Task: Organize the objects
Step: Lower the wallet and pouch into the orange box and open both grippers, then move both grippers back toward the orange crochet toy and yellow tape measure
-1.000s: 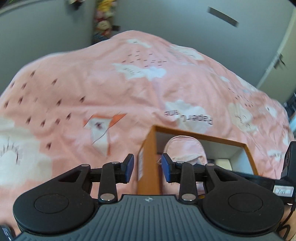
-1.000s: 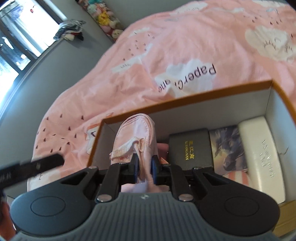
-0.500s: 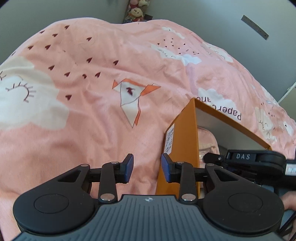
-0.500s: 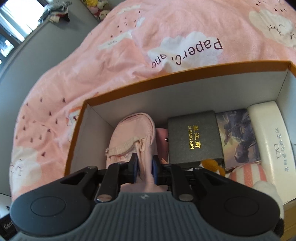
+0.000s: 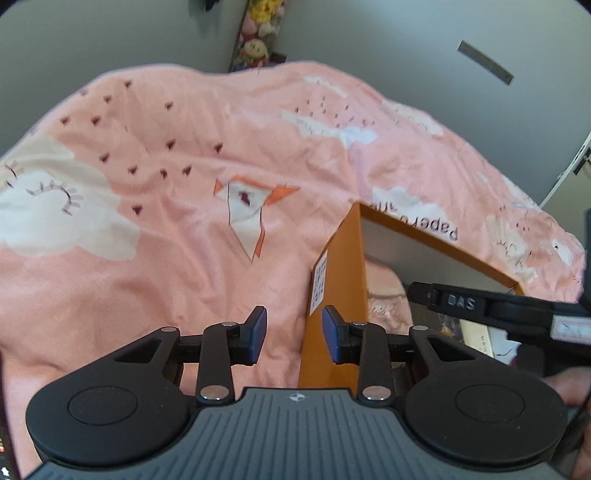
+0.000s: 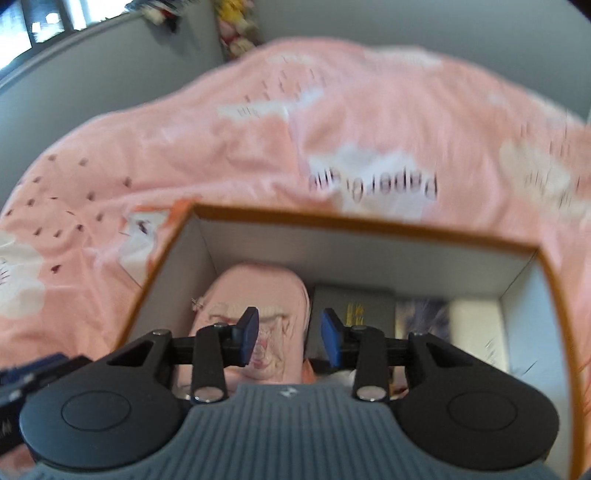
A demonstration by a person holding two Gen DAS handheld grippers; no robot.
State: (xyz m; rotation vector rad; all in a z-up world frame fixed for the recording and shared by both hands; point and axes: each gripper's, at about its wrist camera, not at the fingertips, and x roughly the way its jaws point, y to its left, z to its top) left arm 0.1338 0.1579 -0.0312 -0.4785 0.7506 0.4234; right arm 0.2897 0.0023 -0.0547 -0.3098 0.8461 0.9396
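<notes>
An orange cardboard box (image 6: 362, 221) with white inner walls sits on a pink bed cover. A pink slipper (image 6: 258, 291) lies at the box's left end. My right gripper (image 6: 290, 338) hangs over it, jaws opening, pads apart and off the slipper. Beside the slipper lie a black box with gold print (image 6: 354, 306), a picture card (image 6: 421, 317) and a white case (image 6: 476, 325). My left gripper (image 5: 293, 334) is open and empty over the box's left outer wall (image 5: 332, 288), which stands between its pads without touching them. The right gripper's black body (image 5: 480, 306) reaches in from the right.
The pink cover (image 5: 166, 221) with clouds and a paper plane print fills the bed around the box. Soft toys (image 5: 258, 33) sit by a grey wall behind. A window (image 6: 44, 22) shows at the far left. A hand edge (image 5: 569, 384) appears at right.
My right gripper let go of the pink slipper and its jaws spread while it rolled and drew back. My left gripper sank a little beside the box, jaws unchanged.
</notes>
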